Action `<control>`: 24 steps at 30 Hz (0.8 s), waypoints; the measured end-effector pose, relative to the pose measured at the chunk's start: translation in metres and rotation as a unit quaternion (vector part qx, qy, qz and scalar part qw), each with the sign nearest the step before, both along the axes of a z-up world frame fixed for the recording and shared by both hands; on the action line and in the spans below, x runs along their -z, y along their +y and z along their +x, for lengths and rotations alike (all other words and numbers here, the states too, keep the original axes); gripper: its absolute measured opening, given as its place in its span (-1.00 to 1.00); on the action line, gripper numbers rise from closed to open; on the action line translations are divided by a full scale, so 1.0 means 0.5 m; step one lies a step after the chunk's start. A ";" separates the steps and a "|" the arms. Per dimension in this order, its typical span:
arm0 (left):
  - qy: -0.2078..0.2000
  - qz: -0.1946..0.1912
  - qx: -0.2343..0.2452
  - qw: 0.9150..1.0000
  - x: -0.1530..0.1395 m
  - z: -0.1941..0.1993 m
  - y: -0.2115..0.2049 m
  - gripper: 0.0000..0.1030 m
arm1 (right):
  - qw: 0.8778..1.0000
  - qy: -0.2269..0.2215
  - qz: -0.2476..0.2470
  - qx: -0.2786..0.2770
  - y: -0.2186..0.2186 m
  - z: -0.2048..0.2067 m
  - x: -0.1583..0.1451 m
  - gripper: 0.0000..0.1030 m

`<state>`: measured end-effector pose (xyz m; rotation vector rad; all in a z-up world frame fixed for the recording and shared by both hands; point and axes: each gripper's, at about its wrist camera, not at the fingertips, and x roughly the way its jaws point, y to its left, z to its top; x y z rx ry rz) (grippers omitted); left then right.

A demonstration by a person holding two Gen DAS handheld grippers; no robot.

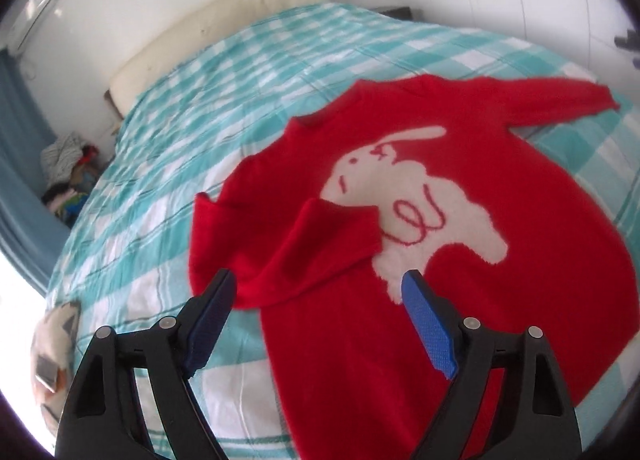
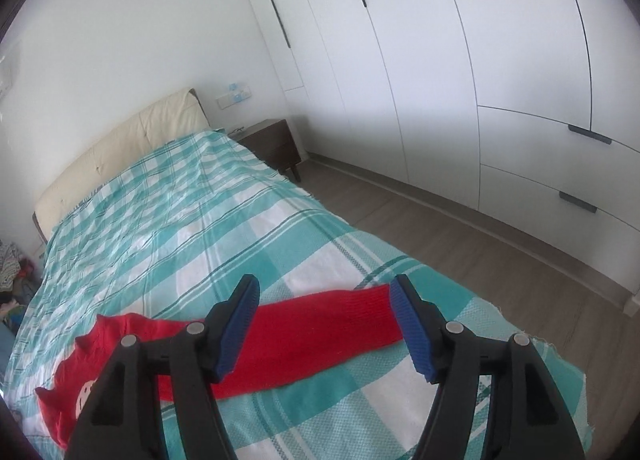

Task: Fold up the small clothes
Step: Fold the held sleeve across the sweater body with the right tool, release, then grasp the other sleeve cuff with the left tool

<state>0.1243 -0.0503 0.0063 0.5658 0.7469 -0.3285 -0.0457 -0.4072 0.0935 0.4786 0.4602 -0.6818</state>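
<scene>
Your right gripper hovers with its blue-padded jaws spread wide and empty, straddling the outstretched sleeve of the fuzzy red knitted sweater with a white rabbit on its chest. Your left gripper is likewise released and holds nothing, poised above the sweater's other sleeve, which already lies folded in across the rabbit's lower edge.

The step in hand looks to be folding the outstretched sleeve inward to match. Lower the right gripper onto that sleeve near its cuff, pinch only the sleeve's own layers and not the checked cover under the sweater, then lift just enough to clear and carry the cuff across towards the rabbit. Lay it flat before letting go; the fluffy knit will likely cling and bunch if dragged. Keep the left gripper ready to pin the sweater's body so it does not slide.

The sweater lies face up on the teal-and-white checked bedspread, with its neckline towards the cream padded headboard and the outstretched sleeve reaching towards the bedspread's edge on the sweater's far side from the folded sleeve. Its body looks fairly smooth, with soft, thick pile.
</scene>
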 end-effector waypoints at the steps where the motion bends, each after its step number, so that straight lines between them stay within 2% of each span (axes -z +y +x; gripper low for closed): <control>1: 0.017 0.012 0.011 1.000 0.020 0.018 -0.012 0.58 | 1.000 0.003 0.002 -0.002 0.000 0.001 0.006 0.31; 6: 0.057 0.048 0.033 0.997 0.096 0.084 -0.037 0.37 | 1.000 0.000 0.022 0.004 -0.009 -0.004 0.019 0.31; 10: 0.066 0.038 0.023 0.997 0.119 0.125 -0.040 0.33 | 0.999 -0.004 0.037 0.001 -0.014 -0.002 0.024 0.31; 12: 0.068 0.024 0.030 0.997 0.122 0.132 -0.045 0.22 | 0.999 0.003 0.039 -0.009 -0.010 0.006 0.030 0.31; 13: 0.074 0.014 0.039 0.996 0.124 0.132 -0.049 -0.07 | 0.999 0.008 0.037 -0.015 -0.006 0.011 0.031 0.30; 14: 0.086 0.003 0.049 0.995 0.128 0.131 -0.052 -0.60 | 0.999 0.012 0.035 -0.019 -0.004 0.017 0.032 0.31; 15: 0.095 -0.004 0.053 0.994 0.130 0.131 -0.055 -0.86 | 0.999 0.015 0.031 -0.024 0.001 0.022 0.033 0.30; 17: 0.088 -0.021 0.042 0.995 0.116 0.128 -0.047 -0.93 | 0.999 0.019 0.024 -0.031 0.009 0.028 0.034 0.31; 19: 0.074 -0.079 0.002 0.994 0.067 0.140 0.006 -0.94 | 0.999 0.023 0.017 -0.037 0.017 0.033 0.034 0.31; 21: 0.055 -0.149 -0.072 0.985 0.007 0.163 0.103 -0.94 | 0.999 0.027 0.010 -0.045 0.025 0.037 0.034 0.31; 22: 0.042 -0.186 -0.121 0.974 -0.024 0.173 0.168 -0.94 | 0.998 0.030 0.007 -0.050 0.028 0.039 0.033 0.31; 23: 0.028 -0.216 -0.173 0.961 -0.047 0.183 0.234 -0.94 | 0.998 0.031 0.004 -0.054 0.031 0.040 0.032 0.31; 24: 0.014 -0.246 -0.229 0.942 -0.064 0.190 0.307 -0.94 | 0.998 0.031 0.003 -0.059 0.033 0.042 0.031 0.31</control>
